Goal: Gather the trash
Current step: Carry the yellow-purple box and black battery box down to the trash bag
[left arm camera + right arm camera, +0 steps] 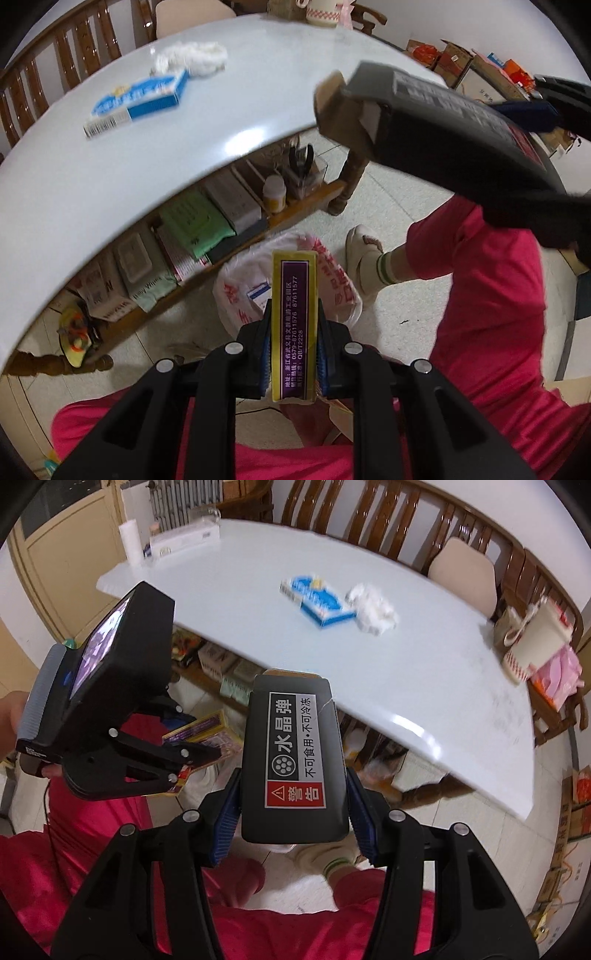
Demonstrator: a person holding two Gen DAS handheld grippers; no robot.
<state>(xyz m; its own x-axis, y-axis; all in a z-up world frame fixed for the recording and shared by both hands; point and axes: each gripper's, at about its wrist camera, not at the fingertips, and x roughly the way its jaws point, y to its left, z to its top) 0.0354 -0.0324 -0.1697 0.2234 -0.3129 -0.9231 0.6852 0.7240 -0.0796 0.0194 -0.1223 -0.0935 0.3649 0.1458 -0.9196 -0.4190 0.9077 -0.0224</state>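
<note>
- Left hand-held gripper point(294, 325) clamps a gold-purple box point(294, 295) directly above the plastic bag point(332, 284), apparently for dropping.
- Right hand-held gripper point(293, 805) grips a black box point(295, 760) alongside.

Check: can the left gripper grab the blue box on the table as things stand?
Probably not. The left gripper is shut on the gold-and-purple box over the plastic bag, off the table; the blue box lies unobstructed.

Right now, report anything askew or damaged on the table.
A blue box lies askew mid-table, one end flap hanging open, with a crumpled white tissue wad against it. Both look like leftover trash; blur hides finer damage.
</note>
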